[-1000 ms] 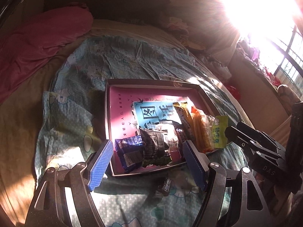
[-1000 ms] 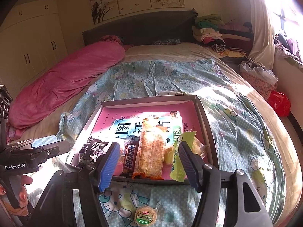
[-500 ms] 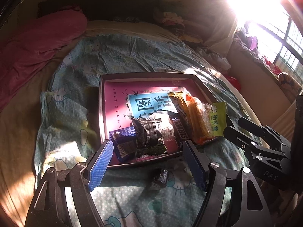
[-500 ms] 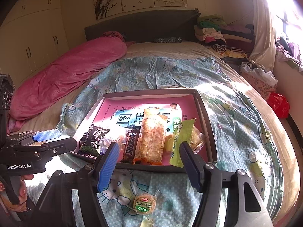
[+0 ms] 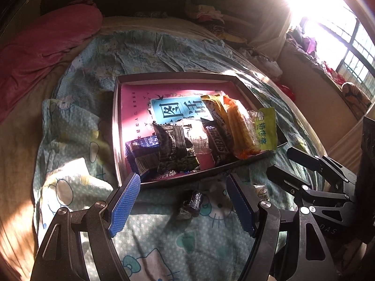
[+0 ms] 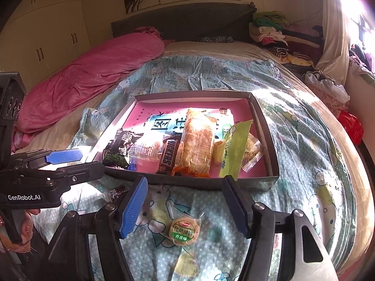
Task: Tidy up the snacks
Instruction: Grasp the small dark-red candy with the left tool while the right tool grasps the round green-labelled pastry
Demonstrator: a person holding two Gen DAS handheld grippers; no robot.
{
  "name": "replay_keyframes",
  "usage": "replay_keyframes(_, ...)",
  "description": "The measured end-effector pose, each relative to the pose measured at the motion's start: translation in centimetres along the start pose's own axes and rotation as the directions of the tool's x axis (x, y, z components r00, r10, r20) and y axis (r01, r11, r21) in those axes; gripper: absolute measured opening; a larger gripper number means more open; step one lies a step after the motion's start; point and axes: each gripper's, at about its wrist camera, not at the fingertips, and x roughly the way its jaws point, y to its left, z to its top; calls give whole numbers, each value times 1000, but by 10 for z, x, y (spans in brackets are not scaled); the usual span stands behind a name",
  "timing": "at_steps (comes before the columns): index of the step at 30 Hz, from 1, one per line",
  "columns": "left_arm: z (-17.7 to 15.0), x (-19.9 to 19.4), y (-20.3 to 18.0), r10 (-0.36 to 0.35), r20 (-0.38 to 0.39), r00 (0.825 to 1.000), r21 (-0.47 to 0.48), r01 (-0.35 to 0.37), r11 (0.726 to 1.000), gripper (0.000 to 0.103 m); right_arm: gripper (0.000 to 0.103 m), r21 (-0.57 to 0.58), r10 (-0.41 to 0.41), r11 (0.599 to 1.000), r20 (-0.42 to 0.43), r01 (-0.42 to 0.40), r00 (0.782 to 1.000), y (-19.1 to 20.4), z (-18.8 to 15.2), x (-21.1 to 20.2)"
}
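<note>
1. Snacks: most lie already in the shallow box (image 6: 267, 182) on the bed, packed toward its near edge. Among them are a Snickers bar (image 6: 169, 155), a long orange packet (image 6: 198, 145) and a green packet (image 6: 235, 146).
2. Two pieces lie loose on the bed cover (image 6: 304, 140), just outside the box's near wall: a round wrapped biscuit (image 6: 184, 230) and a small dark wrapped candy (image 5: 191, 203).
3. Right claw (image 6: 185, 207): spread wide, holding nothing. The biscuit lies between and just below its fingers. Lower straight down, so that one finger passes each side of the disc, then close on its rim, not on the loose wrapper seal.
4. Left claw (image 5: 184, 205): spread wide, holding nothing. The candy lies between its fingers. It is small; pinch the body and not the twisted end, which will likely slip.
5. The cover is soft and creased. Press lightly, or the fingers may catch cloth with the wrapper.
6. Lift clear of the box's near wall before moving forward. Release over the bare pink floor (image 6: 140, 121) toward the box's far edge, so as not to disturb the packets already in place.
7. Keep the two claws apart; they work close together at the near edge.
</note>
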Motion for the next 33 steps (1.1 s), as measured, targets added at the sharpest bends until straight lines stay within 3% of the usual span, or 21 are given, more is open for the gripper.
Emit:
replay_keyframes(17,-24,24,-1,-23,-106,994,1,23,1000,77,66,-9,15,1000,-144,-17,989,2,-41,18)
replay_keyframes(24,-25,30,2,-64,-119,991,-31,61,998,77,66,-37,13,999,-163,-19,987,6,-48,26)
replay_keyframes(30,-26,36,-3,-40,-115,993,-15,39,999,78,66,-44,20,999,-170,-27,985,7,-51,30)
replay_keyframes(33,-26,40,-2,-50,-117,992,-30,47,998,77,61,-45,26,998,-169,-34,985,5,-53,32)
